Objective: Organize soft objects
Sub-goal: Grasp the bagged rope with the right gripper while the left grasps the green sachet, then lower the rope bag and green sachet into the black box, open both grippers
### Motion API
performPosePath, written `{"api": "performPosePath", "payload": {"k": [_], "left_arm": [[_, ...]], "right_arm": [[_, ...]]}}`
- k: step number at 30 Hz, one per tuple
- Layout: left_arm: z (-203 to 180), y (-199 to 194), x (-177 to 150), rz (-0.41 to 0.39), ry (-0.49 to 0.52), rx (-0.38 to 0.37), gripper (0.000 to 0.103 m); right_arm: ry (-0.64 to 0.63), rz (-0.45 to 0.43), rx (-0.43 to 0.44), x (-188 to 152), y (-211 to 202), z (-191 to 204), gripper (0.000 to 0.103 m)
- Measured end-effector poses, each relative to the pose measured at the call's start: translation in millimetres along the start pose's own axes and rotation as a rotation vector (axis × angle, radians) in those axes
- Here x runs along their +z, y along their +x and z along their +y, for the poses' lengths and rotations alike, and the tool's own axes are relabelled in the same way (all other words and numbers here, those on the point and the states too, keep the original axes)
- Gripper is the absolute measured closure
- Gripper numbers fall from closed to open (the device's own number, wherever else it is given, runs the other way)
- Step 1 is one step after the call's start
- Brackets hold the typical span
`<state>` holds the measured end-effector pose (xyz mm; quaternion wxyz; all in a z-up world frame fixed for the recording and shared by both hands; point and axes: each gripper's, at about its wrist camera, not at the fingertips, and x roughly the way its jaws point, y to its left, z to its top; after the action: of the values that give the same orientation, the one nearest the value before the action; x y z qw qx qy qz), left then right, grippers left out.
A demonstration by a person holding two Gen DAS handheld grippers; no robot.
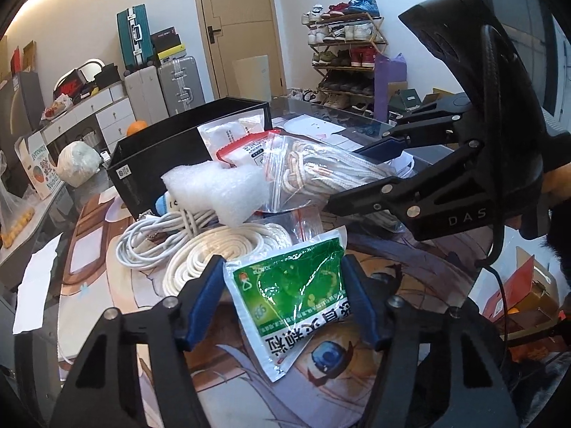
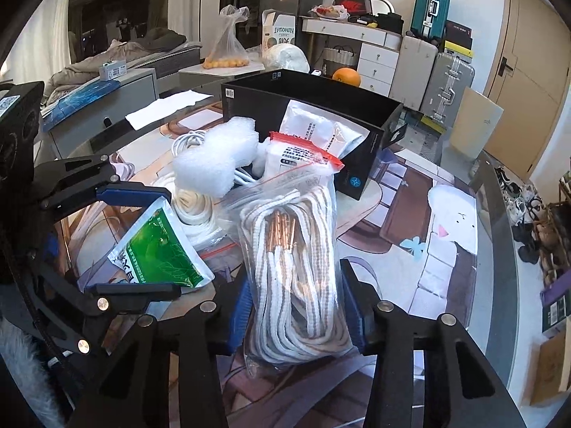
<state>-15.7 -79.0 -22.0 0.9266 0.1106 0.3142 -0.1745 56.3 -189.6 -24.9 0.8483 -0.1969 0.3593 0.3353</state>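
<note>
My left gripper (image 1: pixel 283 303) is shut on a green foil packet (image 1: pixel 296 296), held above the printed mat; it also shows in the right wrist view (image 2: pixel 160 249). My right gripper (image 2: pixel 298 306) is shut on a clear zip bag of white cords (image 2: pixel 296 267), seen in the left wrist view (image 1: pixel 321 174). Behind them lie a bubble-wrap wad (image 1: pixel 217 189), a coiled white rope (image 1: pixel 217 249), a white cable (image 1: pixel 150 239) and a red-topped pouch (image 2: pixel 303 157). A black box (image 2: pixel 307 103) holds a white pouch (image 2: pixel 314 128).
The printed mat (image 2: pixel 446 221) covers the glass table. An orange (image 2: pixel 346 76) sits behind the box. Suitcases (image 1: pixel 164 85), drawers and a shoe rack (image 1: pixel 346 53) stand beyond the table. A paper sheet (image 1: pixel 34 296) lies at the left edge.
</note>
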Motion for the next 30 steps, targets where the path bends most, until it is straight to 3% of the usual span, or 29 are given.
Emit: {"api": "performPosePath", "payload": {"k": [18, 30], "left_arm": [[30.8, -41.4, 9.5, -0.097, -0.128, -0.034, 0.04], [76.6, -41.4, 47.6, -0.134, -0.211, 0.052, 0.04]], "right_arm": [[0.065, -0.074, -0.021, -10.2, -37.9, 4.8, 0.063], [0.148, -0.154, -0.047, 25.3, -48.9, -0.2, 0.063]]}}
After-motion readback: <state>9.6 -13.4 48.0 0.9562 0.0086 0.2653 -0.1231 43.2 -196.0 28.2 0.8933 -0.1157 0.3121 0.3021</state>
